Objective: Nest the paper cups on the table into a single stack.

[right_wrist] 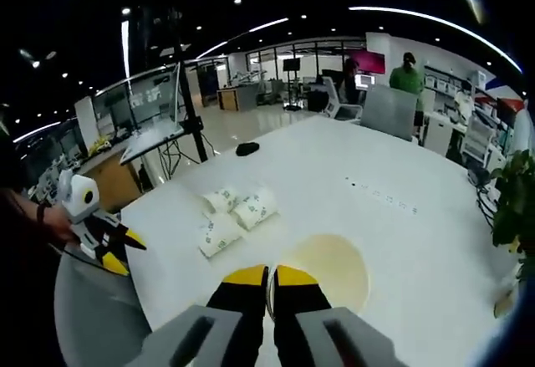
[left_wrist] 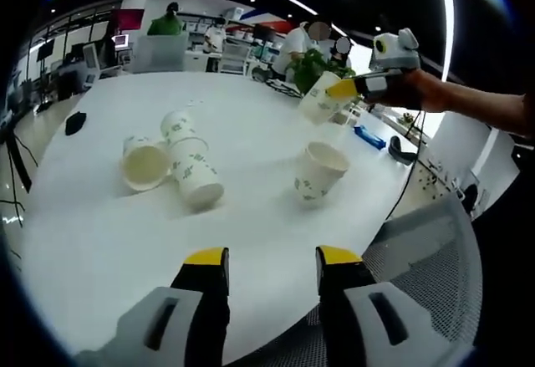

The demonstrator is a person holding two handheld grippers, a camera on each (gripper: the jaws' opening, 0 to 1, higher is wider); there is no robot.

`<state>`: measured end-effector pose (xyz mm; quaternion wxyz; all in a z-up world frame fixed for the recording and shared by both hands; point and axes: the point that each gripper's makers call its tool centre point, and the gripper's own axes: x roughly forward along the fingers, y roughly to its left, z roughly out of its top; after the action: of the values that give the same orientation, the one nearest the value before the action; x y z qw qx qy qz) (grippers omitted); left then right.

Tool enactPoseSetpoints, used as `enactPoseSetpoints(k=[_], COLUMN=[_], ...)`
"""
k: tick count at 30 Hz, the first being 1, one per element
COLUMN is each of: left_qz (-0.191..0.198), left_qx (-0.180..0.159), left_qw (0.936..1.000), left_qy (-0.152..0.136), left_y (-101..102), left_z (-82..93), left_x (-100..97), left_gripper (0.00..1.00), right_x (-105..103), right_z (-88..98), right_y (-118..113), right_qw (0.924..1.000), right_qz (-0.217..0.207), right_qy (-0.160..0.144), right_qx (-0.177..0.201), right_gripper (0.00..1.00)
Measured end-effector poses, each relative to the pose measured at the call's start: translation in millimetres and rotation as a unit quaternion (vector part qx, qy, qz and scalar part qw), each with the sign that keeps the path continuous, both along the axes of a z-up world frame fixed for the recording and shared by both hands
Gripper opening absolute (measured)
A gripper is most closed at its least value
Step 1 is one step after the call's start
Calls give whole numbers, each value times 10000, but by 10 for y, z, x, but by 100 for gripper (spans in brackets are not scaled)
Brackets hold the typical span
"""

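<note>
In the right gripper view the right gripper [right_wrist: 268, 277] is clenched on the rim of a paper cup [right_wrist: 328, 268], its mouth facing the camera. In the left gripper view the left gripper [left_wrist: 272, 260] rides released at six o'clock above the white table [left_wrist: 251, 124]. An upright cup [left_wrist: 318, 170] sits at two o'clock; three toppled cups [left_wrist: 171, 162] lie at eleven. Office desks stand behind.
</note>
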<state>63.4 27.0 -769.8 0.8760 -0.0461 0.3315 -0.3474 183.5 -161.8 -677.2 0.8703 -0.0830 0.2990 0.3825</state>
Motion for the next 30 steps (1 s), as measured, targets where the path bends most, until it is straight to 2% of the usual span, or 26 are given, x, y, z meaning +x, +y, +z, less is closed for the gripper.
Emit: enactPoseSetpoints(k=[5, 7, 19, 30], left_qz=[-23, -34, -103, -180], left_qx=[-11, -18, -10, 10], left_qw=[10000, 10000, 9999, 9998], left_qy=[-7, -5, 14, 25], left_y=[-8, -14, -23, -53], left_z=[4, 5, -17, -9], left_x=[-4, -9, -23, -53], left_gripper=[40, 40, 40, 39], right_x=[-103, -211, -604, -746], right_z=[-48, -73, -22, -209], right_y=[16, 55, 236, 320], right_qw=[9995, 9990, 9976, 9963], right_qz=[194, 278, 617, 751], right_qy=[-68, -59, -58, 107], right_qx=[-248, -338, -320, -398], right_gripper=[0, 0, 0, 0])
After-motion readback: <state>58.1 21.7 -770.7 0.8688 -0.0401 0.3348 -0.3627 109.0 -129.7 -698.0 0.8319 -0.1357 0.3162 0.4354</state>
